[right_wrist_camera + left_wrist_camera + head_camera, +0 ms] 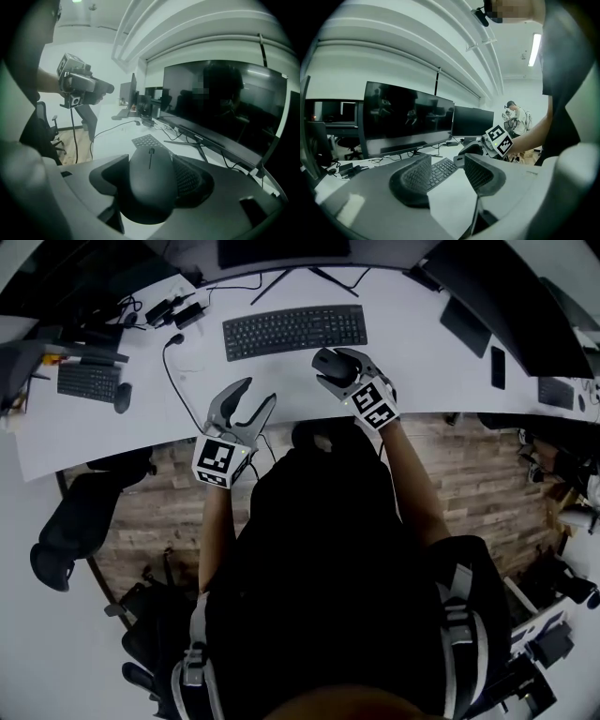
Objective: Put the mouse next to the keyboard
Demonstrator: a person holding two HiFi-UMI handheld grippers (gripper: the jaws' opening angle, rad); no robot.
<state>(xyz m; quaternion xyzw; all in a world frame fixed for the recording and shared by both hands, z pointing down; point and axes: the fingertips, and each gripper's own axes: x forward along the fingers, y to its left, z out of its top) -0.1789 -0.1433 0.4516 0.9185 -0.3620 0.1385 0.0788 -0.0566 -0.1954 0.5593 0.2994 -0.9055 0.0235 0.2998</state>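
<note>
Mouse [149, 185] is pinched in right gripper [337, 369], just short of keyboard [294, 330] right end; left gripper [258, 393] is spread, empty. To be set flat beside keyboard w/o nudging it, then released.

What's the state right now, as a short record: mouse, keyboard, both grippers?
mouse: held by its sides between the jaws of the right gripper
keyboard: flat on the white desk, just beyond the mouse
right gripper: shut on the mouse
left gripper: open, nothing between its jaws, over the desk's front edge
task: mouse not yet released
</note>
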